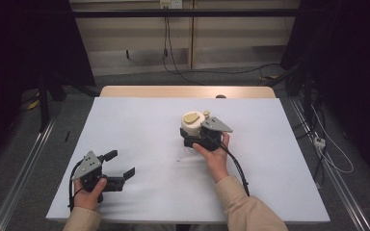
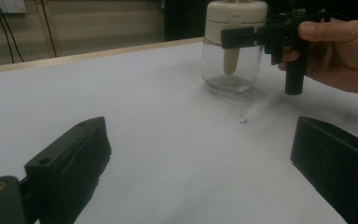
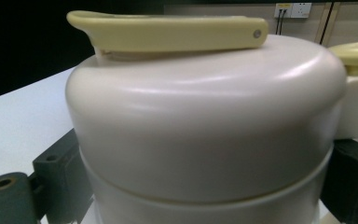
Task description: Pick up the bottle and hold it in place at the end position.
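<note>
Right gripper view: jar [image 3: 205, 130] base below frame, tool [image 3: 205, 186] mostly hidden.

Cream jar lid [image 3: 205, 121], pale yellow handle [image 3: 168, 32], white table [image 1: 139, 144].

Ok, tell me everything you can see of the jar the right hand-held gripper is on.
The jar stands upright on the white table, right of centre. Its lower body is clear, glass-like and looks empty apart from a cream stem hanging inside. A cream, plastic-looking lid caps it, with a pale yellow flip handle lying flat on top. The right hand-held gripper has a jaw on either side of the lid.
</note>
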Tool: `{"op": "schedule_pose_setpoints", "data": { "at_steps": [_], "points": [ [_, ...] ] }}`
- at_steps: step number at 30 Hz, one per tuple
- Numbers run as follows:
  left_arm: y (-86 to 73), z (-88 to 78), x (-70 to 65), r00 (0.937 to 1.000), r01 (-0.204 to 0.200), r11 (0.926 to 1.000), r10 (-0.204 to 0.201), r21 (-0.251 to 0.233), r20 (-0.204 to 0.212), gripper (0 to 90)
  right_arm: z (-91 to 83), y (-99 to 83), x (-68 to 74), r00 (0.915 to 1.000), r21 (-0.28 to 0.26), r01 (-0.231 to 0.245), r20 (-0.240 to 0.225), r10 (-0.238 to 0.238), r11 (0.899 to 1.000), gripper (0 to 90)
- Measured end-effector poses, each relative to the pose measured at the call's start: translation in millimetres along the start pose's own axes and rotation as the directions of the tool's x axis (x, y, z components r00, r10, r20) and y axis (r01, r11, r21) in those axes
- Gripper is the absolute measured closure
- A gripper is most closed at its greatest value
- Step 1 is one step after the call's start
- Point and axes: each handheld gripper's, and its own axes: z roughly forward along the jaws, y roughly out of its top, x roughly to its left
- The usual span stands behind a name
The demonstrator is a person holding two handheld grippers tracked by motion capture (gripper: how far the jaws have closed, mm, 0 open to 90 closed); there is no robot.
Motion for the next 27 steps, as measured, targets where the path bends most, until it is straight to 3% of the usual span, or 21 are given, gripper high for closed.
{"op": "schedule_pose_setpoints", "data": {
  "at_steps": [27],
  "points": [
    [-1.3,-0.6,0.7,0.9999,0.009,1.0000,-0.009,0.003,0.005,4.1,21.3,-1.3,7.0,0.9995,0.020,0.002,-0.033,-0.001,1.000,7.1]
  ]
}}
